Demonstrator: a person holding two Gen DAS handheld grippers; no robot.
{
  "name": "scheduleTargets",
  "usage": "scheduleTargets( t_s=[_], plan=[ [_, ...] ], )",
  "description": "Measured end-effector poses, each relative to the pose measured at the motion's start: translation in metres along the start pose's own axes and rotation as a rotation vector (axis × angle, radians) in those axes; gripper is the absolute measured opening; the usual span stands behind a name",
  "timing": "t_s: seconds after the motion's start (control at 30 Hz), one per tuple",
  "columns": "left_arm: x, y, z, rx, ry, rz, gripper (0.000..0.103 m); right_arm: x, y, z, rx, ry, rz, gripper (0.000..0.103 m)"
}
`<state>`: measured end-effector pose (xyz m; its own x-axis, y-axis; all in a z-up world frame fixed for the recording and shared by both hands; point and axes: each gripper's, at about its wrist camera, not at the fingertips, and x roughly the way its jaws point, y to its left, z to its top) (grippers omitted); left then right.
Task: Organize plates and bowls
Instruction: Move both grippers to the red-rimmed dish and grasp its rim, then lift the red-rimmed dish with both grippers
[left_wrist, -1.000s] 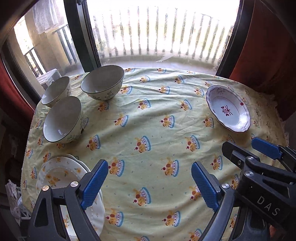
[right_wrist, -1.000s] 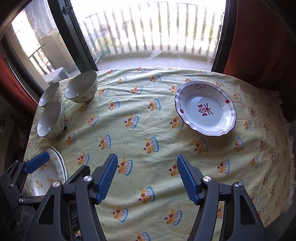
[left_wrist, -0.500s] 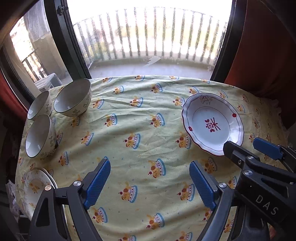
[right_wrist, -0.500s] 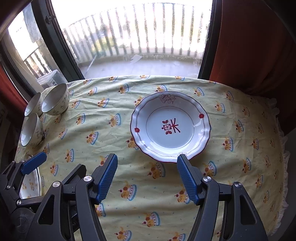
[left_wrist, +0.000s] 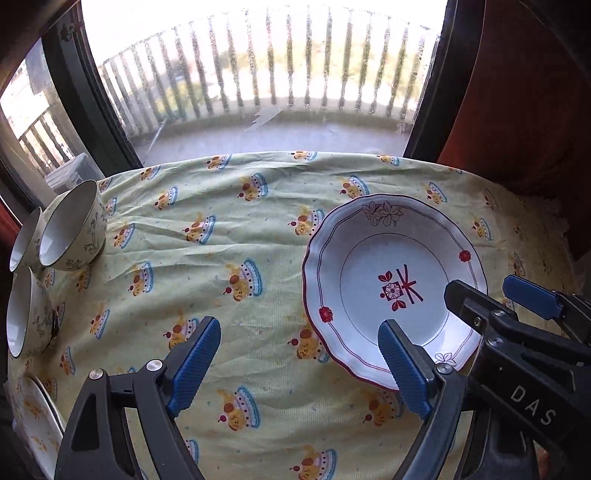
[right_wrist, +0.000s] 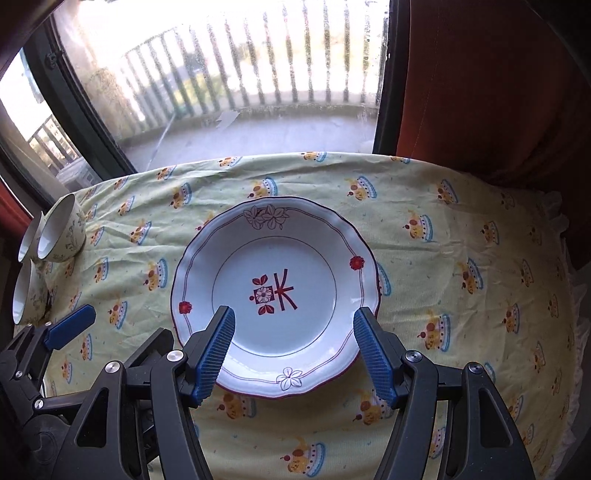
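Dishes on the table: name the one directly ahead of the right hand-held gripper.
The red-trimmed plate, flat and alone mid-table; the three bowls cluster far left.

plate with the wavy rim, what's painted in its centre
A dark red flower-and-leaf motif on white, on the plate; clearest in the right wrist view.

Plate (right_wrist: 275, 258) glossy ceramic — tablecloth (right_wrist: 443, 258) matt, wrinkled.

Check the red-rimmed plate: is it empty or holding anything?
Empty. In the right wrist view the red-rimmed plate lies flat on the tablecloth, its whole well visible, bare but for its painted motif.
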<state>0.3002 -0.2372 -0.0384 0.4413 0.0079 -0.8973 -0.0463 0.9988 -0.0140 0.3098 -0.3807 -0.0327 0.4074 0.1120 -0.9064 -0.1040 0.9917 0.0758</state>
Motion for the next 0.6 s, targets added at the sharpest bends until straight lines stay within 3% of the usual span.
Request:
scheduleTargets(
  t_s=[0.27,0.6],
  plan=[
    [0.038,-0.025,0.022,0.020,0.022,-0.017,0.084,0.036,-0.033,0.019,0.050,0.010,-0.035,0.069],
    [0.069,-0.039,0.025,0.046,0.070,-0.001,0.078,0.076,-0.052,0.022,0.083,0.069,-0.024,0.064]
  ],
)
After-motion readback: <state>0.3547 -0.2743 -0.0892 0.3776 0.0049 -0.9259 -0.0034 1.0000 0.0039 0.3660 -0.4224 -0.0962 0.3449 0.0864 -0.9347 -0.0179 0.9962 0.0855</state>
